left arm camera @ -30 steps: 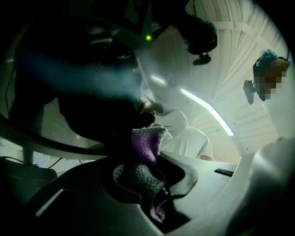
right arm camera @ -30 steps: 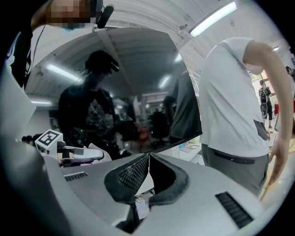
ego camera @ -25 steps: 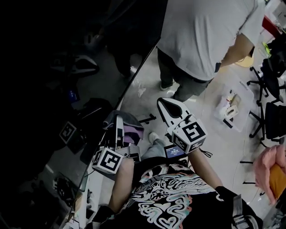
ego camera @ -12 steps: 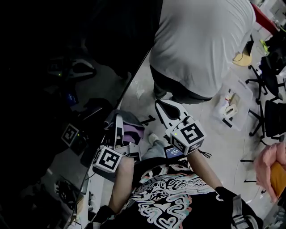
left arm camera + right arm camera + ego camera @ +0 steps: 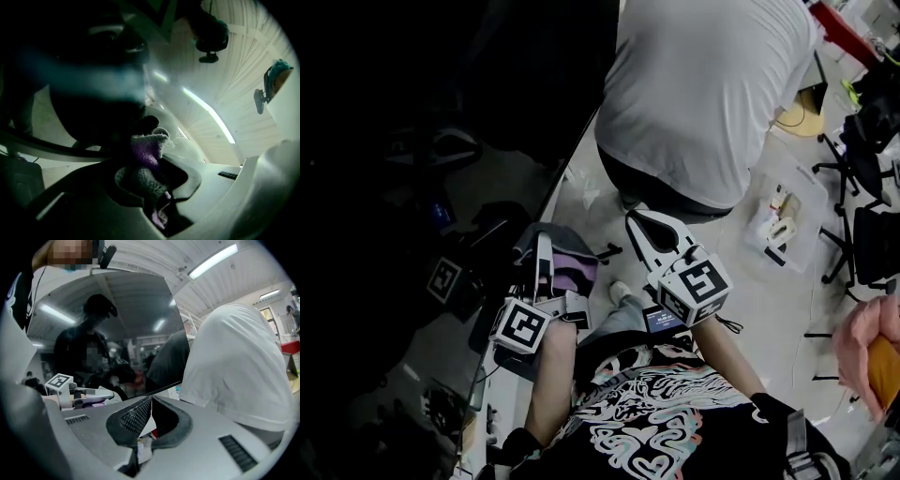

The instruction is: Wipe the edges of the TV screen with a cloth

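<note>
TV screen: the TV screen (image 5: 403,206) is the dark, glossy pane to the left of both grippers. It reflects the room, and its edge runs slantwise just left of the left gripper's tips.
Left gripper: the left gripper (image 5: 154,154) is clamped on a cloth and holds it between its two jaws, with the tips pointed at the screen edge.
Cloth: the cloth (image 5: 572,270) is grey and purple. It is bunched between the left gripper's jaws and pokes out beyond their tips, close up against the screen edge. Whether it touches the glass cannot be told.
Right gripper: the right gripper (image 5: 151,401) has its jaws closed, tips meeting, with nothing held between them. It is to the right of the left gripper, apart from it and clear of the screen.
Person in white shirt: a person in a white shirt (image 5: 712,84) is bent over, ahead of the right gripper and just right of the screen edge.
Floor: the pale floor (image 5: 769,309) lies below and to the right of the right gripper.
Clear box: a clear box (image 5: 811,202) with small items inside sits on the floor, well to the right of the right gripper.
Office chairs: black office chairs (image 5: 867,197) stand further right, beyond the box.
Pink bundle: a pink bundle (image 5: 862,342) is at the far right, near the frame edge.
</note>
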A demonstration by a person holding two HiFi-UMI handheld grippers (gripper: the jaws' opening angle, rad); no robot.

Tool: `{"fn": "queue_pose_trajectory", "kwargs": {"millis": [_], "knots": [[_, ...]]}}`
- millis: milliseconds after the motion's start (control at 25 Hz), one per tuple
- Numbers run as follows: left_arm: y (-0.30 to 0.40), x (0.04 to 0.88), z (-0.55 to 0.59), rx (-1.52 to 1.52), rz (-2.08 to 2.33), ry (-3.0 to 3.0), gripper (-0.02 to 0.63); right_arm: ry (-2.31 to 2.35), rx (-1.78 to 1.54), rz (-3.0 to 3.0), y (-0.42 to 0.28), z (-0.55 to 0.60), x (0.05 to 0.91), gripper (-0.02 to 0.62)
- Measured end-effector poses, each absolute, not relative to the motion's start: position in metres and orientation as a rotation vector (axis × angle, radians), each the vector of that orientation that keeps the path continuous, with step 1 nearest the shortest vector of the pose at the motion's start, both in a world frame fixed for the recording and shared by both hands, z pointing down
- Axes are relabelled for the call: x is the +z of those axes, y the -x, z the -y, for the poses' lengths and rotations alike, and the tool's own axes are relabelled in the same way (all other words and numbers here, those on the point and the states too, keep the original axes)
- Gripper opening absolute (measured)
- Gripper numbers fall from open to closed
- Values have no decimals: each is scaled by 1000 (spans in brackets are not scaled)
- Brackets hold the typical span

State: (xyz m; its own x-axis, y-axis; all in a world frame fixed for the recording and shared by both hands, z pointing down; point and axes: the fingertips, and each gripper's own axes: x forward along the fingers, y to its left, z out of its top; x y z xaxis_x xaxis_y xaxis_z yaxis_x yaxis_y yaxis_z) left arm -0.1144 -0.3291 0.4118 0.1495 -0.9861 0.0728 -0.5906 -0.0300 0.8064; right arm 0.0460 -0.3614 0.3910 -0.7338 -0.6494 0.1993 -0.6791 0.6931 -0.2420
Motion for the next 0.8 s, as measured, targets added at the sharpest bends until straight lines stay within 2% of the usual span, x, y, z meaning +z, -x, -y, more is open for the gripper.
{"fn": "queue_pose_trajectory", "kwargs": {"millis": [800], "knots": [[116,403,338,-666,1502,-1719,101,-1110,417,2810,-37,358,378,31]]}}
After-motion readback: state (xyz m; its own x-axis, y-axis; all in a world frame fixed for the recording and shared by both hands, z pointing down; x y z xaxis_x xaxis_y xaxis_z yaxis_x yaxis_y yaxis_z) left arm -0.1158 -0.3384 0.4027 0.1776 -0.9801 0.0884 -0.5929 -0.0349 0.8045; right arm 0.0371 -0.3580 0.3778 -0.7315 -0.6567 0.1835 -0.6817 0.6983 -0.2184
